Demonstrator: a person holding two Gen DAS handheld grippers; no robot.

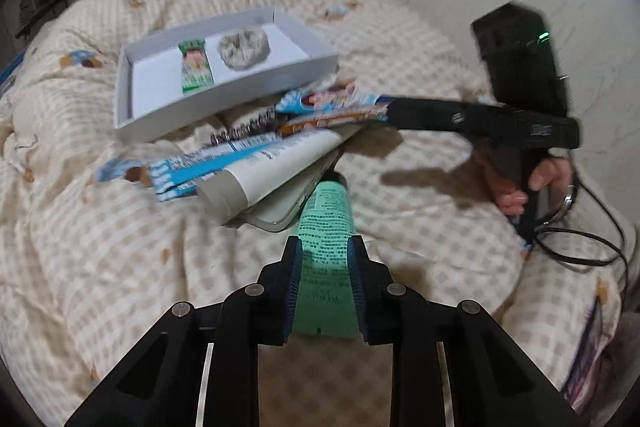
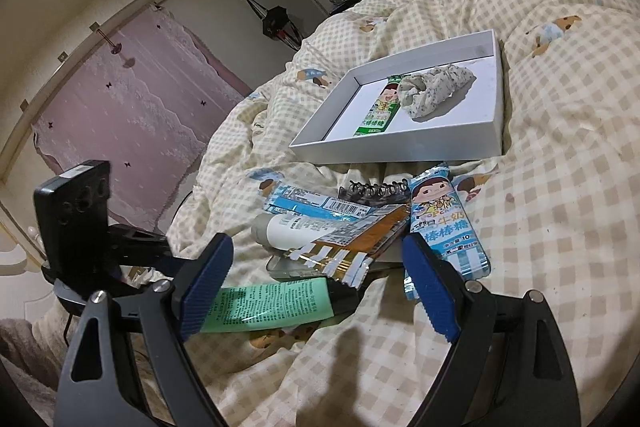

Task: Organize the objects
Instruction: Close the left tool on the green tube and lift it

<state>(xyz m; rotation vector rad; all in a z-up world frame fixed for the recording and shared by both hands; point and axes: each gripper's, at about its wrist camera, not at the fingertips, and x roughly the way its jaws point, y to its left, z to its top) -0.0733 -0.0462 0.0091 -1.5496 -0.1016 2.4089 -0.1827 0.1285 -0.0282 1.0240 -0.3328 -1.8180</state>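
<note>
four candy packets (image 2: 444,223), two tubes (image 2: 272,303), one box (image 2: 404,147), one scrunchie (image 2: 436,87).

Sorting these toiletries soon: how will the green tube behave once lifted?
The green tube, clamped in the left gripper, probably flexes: its flat crimped tail looks soft. It seems light. Its round body might roll on the quilt.

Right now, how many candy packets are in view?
4. Green packet in the white tray; blue packet by the right hand-held gripper; orange packet and another blue packet in the pile. More may hide underneath.
</note>
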